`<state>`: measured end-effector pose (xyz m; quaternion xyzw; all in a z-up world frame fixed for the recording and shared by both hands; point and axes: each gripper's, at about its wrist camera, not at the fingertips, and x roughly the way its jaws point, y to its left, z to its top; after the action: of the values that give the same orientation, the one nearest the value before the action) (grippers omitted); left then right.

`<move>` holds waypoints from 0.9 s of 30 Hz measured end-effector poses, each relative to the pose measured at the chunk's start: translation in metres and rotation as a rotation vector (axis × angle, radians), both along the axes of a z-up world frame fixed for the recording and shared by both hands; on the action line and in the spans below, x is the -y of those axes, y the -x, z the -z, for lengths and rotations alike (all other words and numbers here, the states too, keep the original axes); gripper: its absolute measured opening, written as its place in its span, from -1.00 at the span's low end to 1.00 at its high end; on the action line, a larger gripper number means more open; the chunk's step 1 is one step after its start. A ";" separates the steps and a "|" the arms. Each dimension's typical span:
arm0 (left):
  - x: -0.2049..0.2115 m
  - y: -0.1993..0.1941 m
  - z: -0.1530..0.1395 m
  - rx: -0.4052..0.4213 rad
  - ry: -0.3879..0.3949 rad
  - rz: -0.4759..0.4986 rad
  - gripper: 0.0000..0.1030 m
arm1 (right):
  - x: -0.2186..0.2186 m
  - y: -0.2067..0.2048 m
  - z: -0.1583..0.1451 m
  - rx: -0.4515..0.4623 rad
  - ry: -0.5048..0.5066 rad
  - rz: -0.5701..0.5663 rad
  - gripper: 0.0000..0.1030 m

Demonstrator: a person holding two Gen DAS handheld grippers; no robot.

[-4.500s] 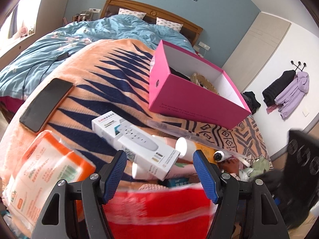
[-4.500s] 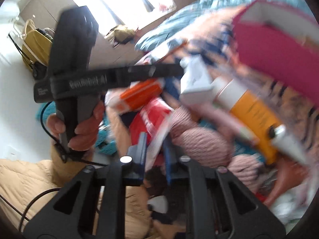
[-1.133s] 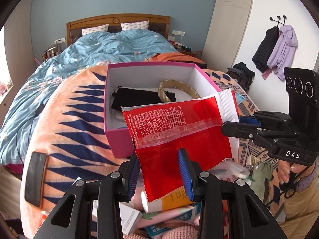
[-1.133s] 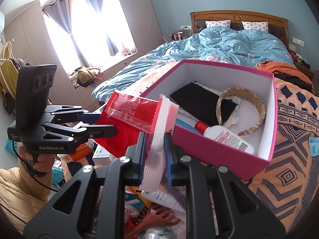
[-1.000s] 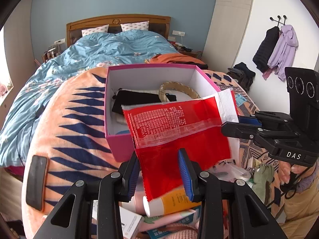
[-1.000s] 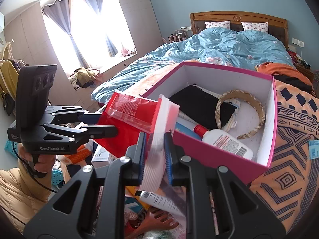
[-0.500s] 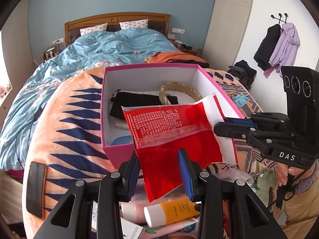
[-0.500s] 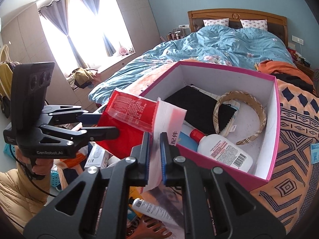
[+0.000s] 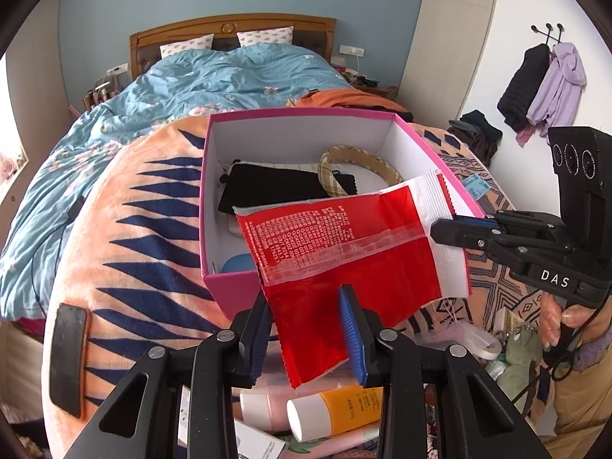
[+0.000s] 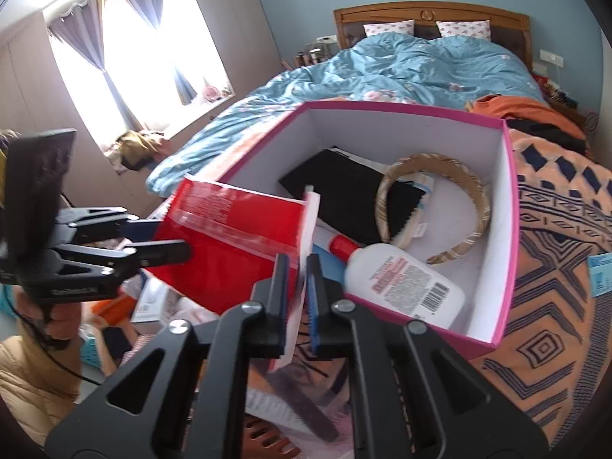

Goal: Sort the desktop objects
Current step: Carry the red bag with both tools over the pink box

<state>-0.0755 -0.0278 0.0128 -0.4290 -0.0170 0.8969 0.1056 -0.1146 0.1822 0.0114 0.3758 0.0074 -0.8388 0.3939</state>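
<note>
A red snack packet (image 9: pixel 344 252) with a white sealed edge hangs over the near corner of the open pink box (image 9: pixel 229 294). My left gripper (image 9: pixel 306 298) holds the packet's lower end between its blue pads, and its jaws are closing on it. My right gripper (image 10: pixel 297 264) is shut on the packet's white edge (image 10: pixel 310 225); from the left wrist it shows at the packet's right side (image 9: pixel 443 225). Inside the box (image 10: pixel 508 229) lie a black pouch (image 9: pixel 267 187), a tan headband (image 10: pixel 432 206) and a white bottle (image 10: pixel 401 283) with a red cap.
The box stands on an orange and navy blanket (image 9: pixel 145 229) over a bed with a blue duvet (image 9: pixel 214 80). A black phone (image 9: pixel 69 359) lies at the left. An orange tube (image 9: pixel 340 413) and other loose items are piled below the grippers. A person's hand (image 9: pixel 554 313) grips the right handle.
The right jaws have narrowed onto the packet's white edge. Both grippers and the packet have shifted a little closer over the pink box.
</note>
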 end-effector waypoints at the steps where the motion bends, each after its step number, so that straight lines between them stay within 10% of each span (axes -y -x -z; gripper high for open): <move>1: 0.000 0.000 -0.001 -0.002 0.000 0.002 -0.38 | 0.000 -0.001 -0.002 -0.011 0.001 0.002 -0.88; 27: 0.003 0.012 -0.033 -0.092 0.047 -0.005 -0.41 | 0.015 0.005 -0.040 -0.122 0.019 -0.012 -0.89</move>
<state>-0.0878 -0.0308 0.0458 -0.3896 0.0078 0.9162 0.0938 -0.1193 0.1667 0.0517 0.3203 0.0254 -0.8578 0.4012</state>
